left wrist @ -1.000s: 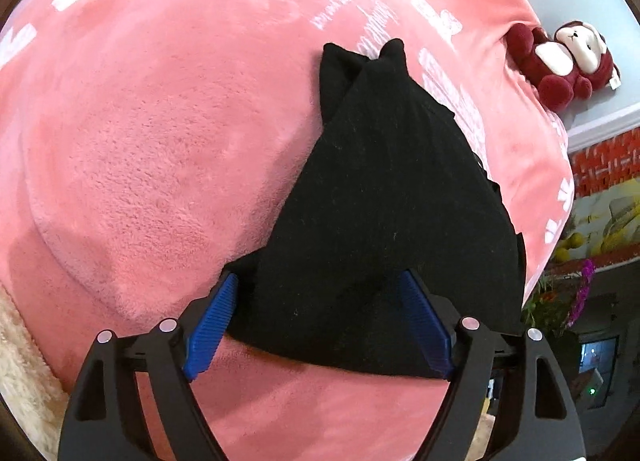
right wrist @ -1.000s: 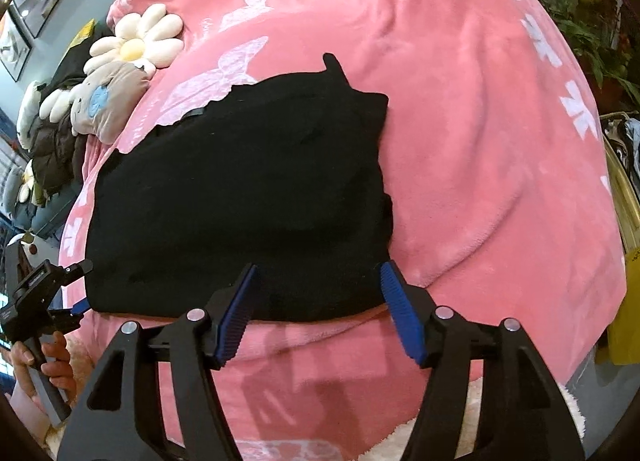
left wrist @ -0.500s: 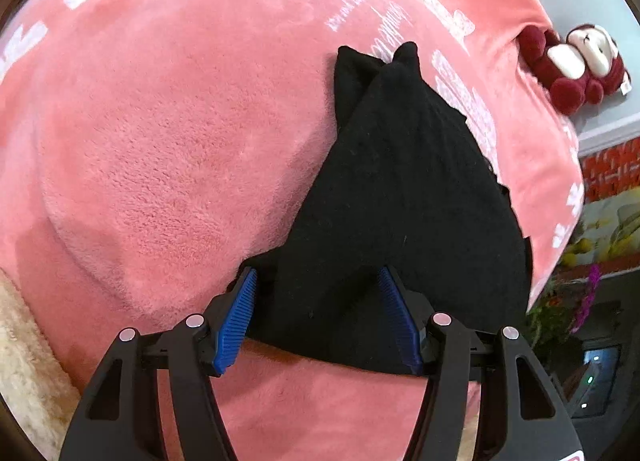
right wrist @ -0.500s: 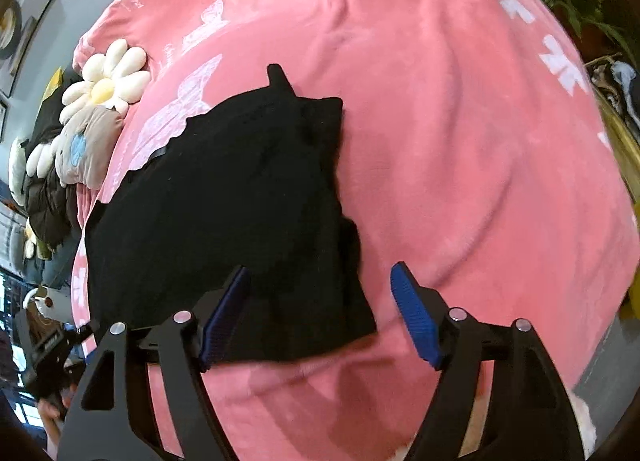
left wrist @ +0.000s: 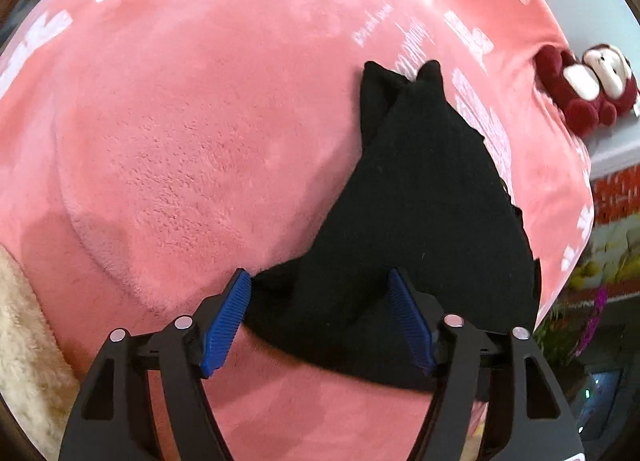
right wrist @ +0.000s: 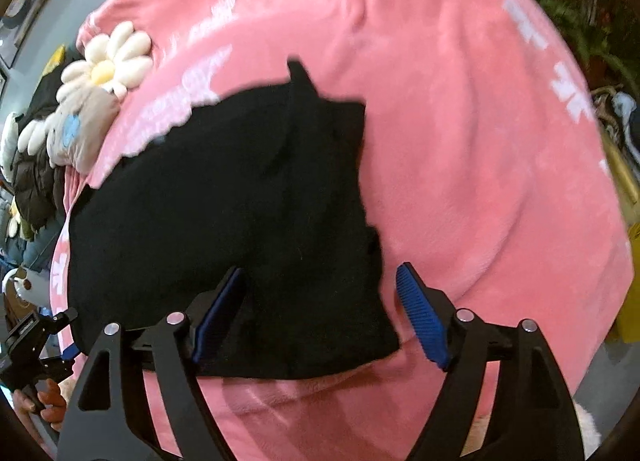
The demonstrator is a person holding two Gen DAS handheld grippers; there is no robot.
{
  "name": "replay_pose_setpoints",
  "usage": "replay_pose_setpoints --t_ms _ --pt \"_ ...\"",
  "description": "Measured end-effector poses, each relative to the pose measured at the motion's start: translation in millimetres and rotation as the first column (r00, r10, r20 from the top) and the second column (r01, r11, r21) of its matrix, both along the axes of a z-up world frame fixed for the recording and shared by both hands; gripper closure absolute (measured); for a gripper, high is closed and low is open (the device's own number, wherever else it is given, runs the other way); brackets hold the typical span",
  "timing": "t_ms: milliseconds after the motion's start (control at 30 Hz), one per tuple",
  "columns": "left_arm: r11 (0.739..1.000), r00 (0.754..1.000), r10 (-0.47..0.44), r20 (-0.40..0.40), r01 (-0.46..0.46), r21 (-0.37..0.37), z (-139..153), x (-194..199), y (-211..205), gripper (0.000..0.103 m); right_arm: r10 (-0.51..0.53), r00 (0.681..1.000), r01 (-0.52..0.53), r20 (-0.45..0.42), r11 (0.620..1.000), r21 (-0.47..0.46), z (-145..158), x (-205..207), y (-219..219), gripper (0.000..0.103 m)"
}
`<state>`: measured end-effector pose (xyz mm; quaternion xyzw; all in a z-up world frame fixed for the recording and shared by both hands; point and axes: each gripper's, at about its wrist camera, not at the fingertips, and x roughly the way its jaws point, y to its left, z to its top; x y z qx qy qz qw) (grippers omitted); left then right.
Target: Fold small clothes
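Pink plush blanket (left wrist: 180,149) with white printed marks covers the whole work surface, and on it lies one black garment (right wrist: 224,201), folded, with two small points at its 12 o'clock end. Two grippers work at its near edge: the left gripper (left wrist: 320,317) and the right gripper (right wrist: 320,313) each have blue pads spread wide with cloth between them, gripping nothing. One maroon plush monkey (left wrist: 584,89) sits at 2 o'clock in the left view, one daisy cushion (right wrist: 108,65) at 10 o'clock in the right.
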<state>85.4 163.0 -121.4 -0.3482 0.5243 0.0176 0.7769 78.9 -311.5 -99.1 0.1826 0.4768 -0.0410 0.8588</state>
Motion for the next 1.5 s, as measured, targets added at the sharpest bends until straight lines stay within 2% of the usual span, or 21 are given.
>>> replay_pose_setpoints --t_ms 33,67,133,200,333,400,467,533,600,700,733,767,967,1033,1133,1200,1267,1333,1400,1433,1500 --pt "1.000 1.000 -0.006 0.018 0.006 -0.008 1.5 0.2 -0.4 0.085 -0.004 1.000 0.004 0.023 1.000 -0.010 7.5 -4.4 -1.1 0.024" --pt "0.998 0.999 -0.050 0.016 0.050 -0.043 0.5 3.8 -3.1 0.093 -0.005 0.999 0.006 0.037 1.000 -0.014 13.5 -7.9 -2.7 0.024" --pt "0.997 0.998 -0.063 0.020 0.064 -0.052 6.2 5.1 -6.9 0.094 0.000 0.998 0.002 0.061 1.000 -0.029 26.2 -18.0 -5.6 0.024" --pt "0.994 0.993 -0.096 0.063 0.098 -0.037 25.2 6.2 -15.4 0.094 0.007 0.996 -0.004 0.090 0.999 -0.039 39.5 -31.8 -8.8 0.024" --pt "0.978 0.961 -0.205 0.186 0.206 0.017 89.5 9.6 -53.2 0.094 0.002 0.993 0.000 0.114 1.000 -0.026 56.5 -56.0 -20.4 0.019" --pt "0.956 0.920 -0.293 0.259 0.290 0.054 132.4 12.6 -86.3 0.094 -0.015 0.994 0.016 0.110 1.000 -0.012 59.9 -65.6 -26.7 0.019" --pt "0.932 0.883 -0.358 0.304 0.357 0.062 158.5 15.7 -118.1 0.095 -0.048 0.994 0.046 0.099 0.999 0.025 61.1 -77.5 -40.2 0.019" --pt "0.904 0.843 -0.419 0.337 0.421 0.071 178.4 15.0 -151.4 0.095 -0.083 0.992 0.078 0.095 0.995 0.056 61.2 -86.0 -49.8 0.019" --pt "0.863 0.792 -0.494 0.359 0.497 0.089 189.6 11.4 -192.3 0.095 -0.115 0.989 0.107 0.099 0.991 0.081 63.7 -97.0 -62.2 0.019" --pt "0.805 0.746 -0.583 0.322 0.584 0.105 172.8 5.8 -247.7 0.095 -0.136 0.985 0.127 0.105 0.988 0.090 66.4 -105.7 -74.3 0.019" --pt "0.793 0.739 -0.600 0.305 0.598 0.111 164.4 5.5 -258.4 0.095 -0.147 0.983 0.136 0.109 0.986 0.097 67.3 -109.1 -79.6 0.019" --pt "0.775 0.733 -0.629 0.259 0.618 0.133 143.1 3.8 -277.8 0.095 -0.155 0.981 0.143 0.113 0.984 0.104 67.6 -112.1 -84.2 0.019" --pt "0.748 0.749 -0.661 0.053 0.651 0.126 46.0 -5.5 -314.6 0.095 -0.174 0.979 0.162 0.107 0.981 0.109 67.1 -120.2 -94.9 0.019" --pt "0.743 0.749 -0.662 0.029 0.652 0.151 35.1 -8.1 -318.3 0.094 -0.175 0.979 0.163 0.108 0.980 0.118 66.9 -122.7 -95.8 0.019" --pt "0.732 0.743 -0.669 0.024 0.653 0.194 40.1 -6.2 -323.4 0.089 -0.177 0.978 0.163 0.109 0.979 0.124 65.8 -121.1 -96.9 0.019" --pt "0.734 0.742 -0.669 0.046 0.650 0.197 54.7 -7.3 -324.1 0.081 -0.170 0.980 0.157 0.102 0.980 0.124 64.5 -117.5 -96.4 0.019" --pt "0.720 0.723 -0.687 0.078 0.663 0.204 65.3 -9.4 -320.4 0.078 -0.160 0.982 0.147 0.105 0.982 0.120 65.6 -114.7 -95.4 0.019" --pt "0.701 0.701 -0.706 0.099 0.674 0.231 77.0 -12.9 -320.6 0.063 -0.150 0.983 0.138 0.110 0.984 0.110 68.3 -113.3 -93.1 0.019" --pt "0.693 0.687 -0.714 0.135 0.666 0.276 93.2 -22.1 -314.7 0.054 -0.144 0.983 0.132 0.113 0.986 0.102 71.1 -112.2 -90.5 0.019" --pt "0.692 0.684 -0.715 0.146 0.661 0.288 98.4 -24.5 -314.9 0.048 -0.141 0.983 0.130 0.114 0.987 0.099 72.5 -111.8 -88.1 0.019" --pt "0.699 0.690 -0.705 0.160 0.641 0.316 107.9 -32.1 -305.0 0.043 -0.133 0.985 0.123 0.112 0.988 0.096 74.4 -110.1 -84.2 0.019"
